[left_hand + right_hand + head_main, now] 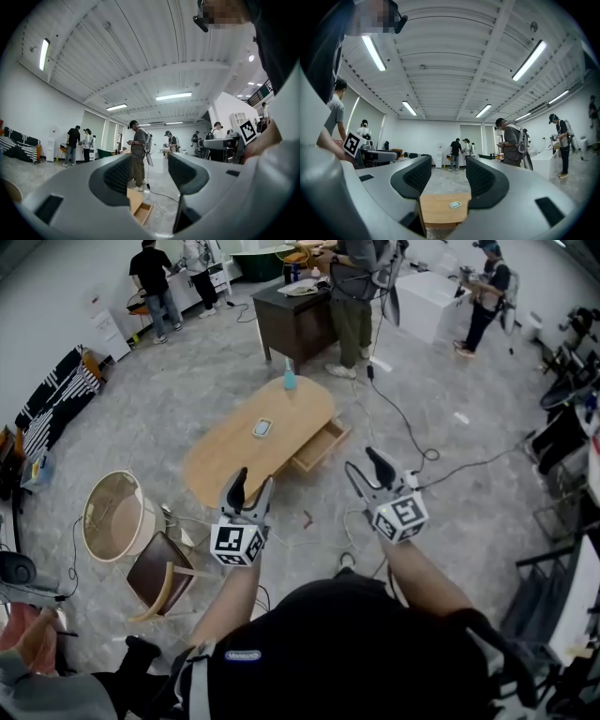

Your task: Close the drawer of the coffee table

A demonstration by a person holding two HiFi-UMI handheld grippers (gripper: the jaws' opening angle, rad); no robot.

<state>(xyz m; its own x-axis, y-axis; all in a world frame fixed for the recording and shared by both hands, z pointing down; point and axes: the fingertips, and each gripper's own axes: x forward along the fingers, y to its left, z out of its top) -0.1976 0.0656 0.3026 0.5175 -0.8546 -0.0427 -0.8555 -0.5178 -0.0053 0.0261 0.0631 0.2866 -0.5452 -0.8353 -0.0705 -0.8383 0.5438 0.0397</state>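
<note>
Head view: coffee table (253,442) long axis runs lower-left to upper-right; drawer (322,444) juts out toward lower right. Right gripper view shows tabletop only. Left gripper (253,482), right gripper (364,463): jaws apart, empty.

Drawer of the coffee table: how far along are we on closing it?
Nothing looks done: the drawer stands pulled out of the coffee table. Nothing is in hand: the left gripper and right gripper hover short of the table, jaws apart and empty. Left to do: approach, set a gripper on the drawer front and push it in.
</note>
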